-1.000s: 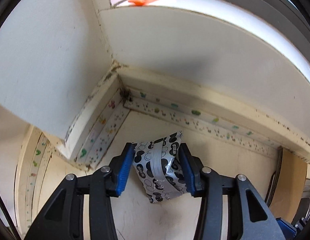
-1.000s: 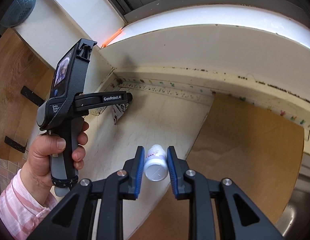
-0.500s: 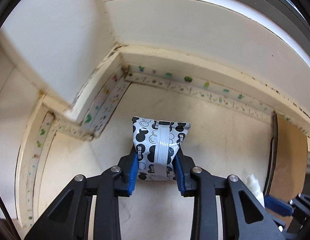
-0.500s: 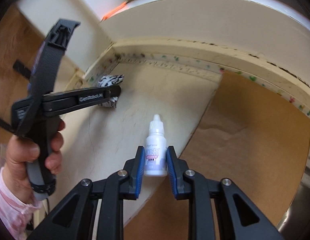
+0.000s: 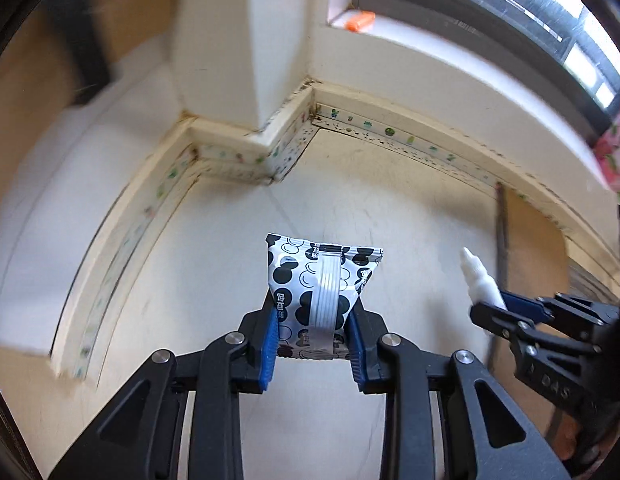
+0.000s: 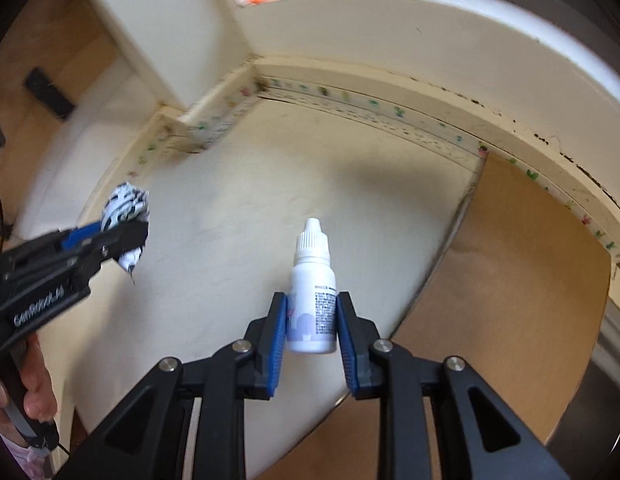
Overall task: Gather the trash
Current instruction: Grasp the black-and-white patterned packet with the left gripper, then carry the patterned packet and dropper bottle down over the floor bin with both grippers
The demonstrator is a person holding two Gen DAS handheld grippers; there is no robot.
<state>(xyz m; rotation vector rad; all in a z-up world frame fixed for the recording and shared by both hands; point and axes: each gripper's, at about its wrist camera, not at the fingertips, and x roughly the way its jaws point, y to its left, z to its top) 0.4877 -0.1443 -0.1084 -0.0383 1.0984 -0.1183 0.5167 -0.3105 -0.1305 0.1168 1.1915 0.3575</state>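
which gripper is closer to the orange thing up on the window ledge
Left, as far as the views show. The left gripper, shut on the black-and-white wrapper, sits toward the corner below the orange thing. The right gripper, shut on the dropper bottle, is farther right, near the brown board.

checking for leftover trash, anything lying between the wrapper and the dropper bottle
Nothing: only bare cream floor between the wrapper and dropper bottle, in the right wrist view.
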